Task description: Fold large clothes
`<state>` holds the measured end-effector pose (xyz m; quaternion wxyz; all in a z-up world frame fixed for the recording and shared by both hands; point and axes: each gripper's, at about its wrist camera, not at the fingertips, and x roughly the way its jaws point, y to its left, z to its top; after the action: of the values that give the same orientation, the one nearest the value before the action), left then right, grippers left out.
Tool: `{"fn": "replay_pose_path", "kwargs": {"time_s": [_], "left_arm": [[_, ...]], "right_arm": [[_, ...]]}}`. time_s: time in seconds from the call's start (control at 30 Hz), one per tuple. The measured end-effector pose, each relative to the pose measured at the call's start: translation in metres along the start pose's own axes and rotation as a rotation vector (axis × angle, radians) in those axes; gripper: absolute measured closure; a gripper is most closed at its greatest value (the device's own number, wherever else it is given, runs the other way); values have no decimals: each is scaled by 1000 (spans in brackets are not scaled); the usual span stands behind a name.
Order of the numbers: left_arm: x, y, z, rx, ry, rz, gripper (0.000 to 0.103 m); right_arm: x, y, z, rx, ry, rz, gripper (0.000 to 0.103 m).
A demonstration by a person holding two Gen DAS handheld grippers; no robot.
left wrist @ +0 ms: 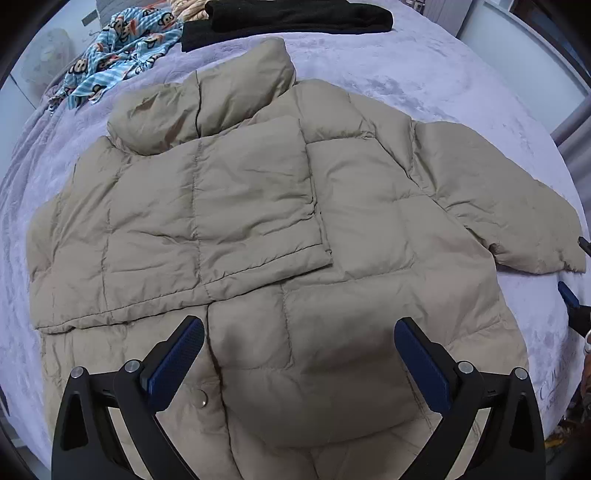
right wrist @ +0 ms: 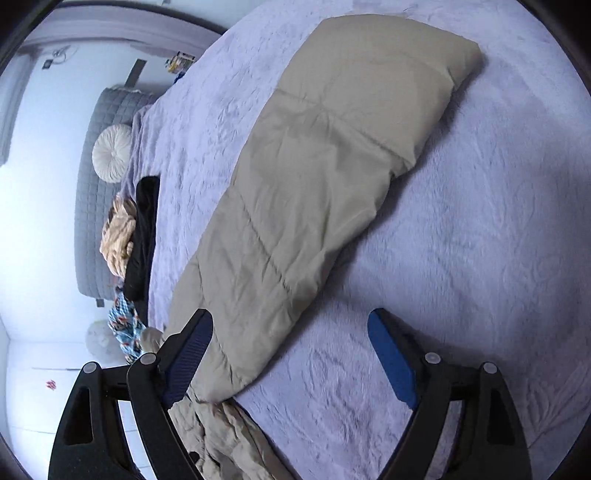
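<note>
Two views, both grippers empty. Left wrist: left gripper (left wrist: 299,354) hangs jaws wide over the lower body of the beige puffer jacket (left wrist: 258,221), which lies flat, front up, on the lavender bedspread (left wrist: 424,74). One sleeve (left wrist: 255,206) is already folded across the chest; the other sleeve (left wrist: 509,210) lies straight out toward the right edge. I'd say we're mid sleeve-fold, second sleeve pending. Black folded clothes (left wrist: 295,18) and a blue print garment (left wrist: 122,51) sit well apart near the far edge, so there's room.

Right wrist: right gripper (right wrist: 291,354) has jaws spread, nothing pinched; the unfolded sleeve (right wrist: 332,177) runs away from it, one finger (right wrist: 188,354) just over its near end, the other over bare bedspread. Next move likely needs a grip on the cuff (right wrist: 424,51) at the far end, then a swing over the chest. Open bedspread all round the sleeve.
</note>
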<state>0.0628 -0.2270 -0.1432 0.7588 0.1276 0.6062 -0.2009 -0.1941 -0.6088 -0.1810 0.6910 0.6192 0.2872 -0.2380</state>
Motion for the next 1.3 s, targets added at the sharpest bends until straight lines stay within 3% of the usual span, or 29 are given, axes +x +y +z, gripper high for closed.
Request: {"fn": "replay_pose_path", "kwargs": {"time_s": [0.17,0.37,0.43,0.5,0.57,0.6,0.63,0.73,0.97,1.13,1.3], "left_arm": [[-3,-7,7,-17,-18,-9,0],[-11,-4,16,-38,-57,21,0],[-16,7,19,-69,-69,25,0],[-20,20,21,-96,-82,31,0],[-24,35,21,-117,-97,48,0],[-25,43,21,-126,-106,57,0],[-27,51,19,-136,-113,66,0],[-28,81,15,-170,-127,84,0],[-26,146,-2,-240,-138,105,0],[-31,192,-11,-267,-174,114,0],[-34,235,-17,-335,-201,132,0]], "right_arm": [[18,-3,28,63,26,64,15],[39,-11,56,277,14,271,14],[45,-8,59,323,21,304,16],[52,-6,59,361,39,338,28],[60,-1,56,374,68,366,72],[62,5,54,361,70,376,78],[60,11,53,337,64,380,85],[60,50,44,224,66,421,86],[70,194,-17,-216,153,398,86],[109,310,-111,-598,239,334,86],[178,371,-233,-883,371,219,86]]}}
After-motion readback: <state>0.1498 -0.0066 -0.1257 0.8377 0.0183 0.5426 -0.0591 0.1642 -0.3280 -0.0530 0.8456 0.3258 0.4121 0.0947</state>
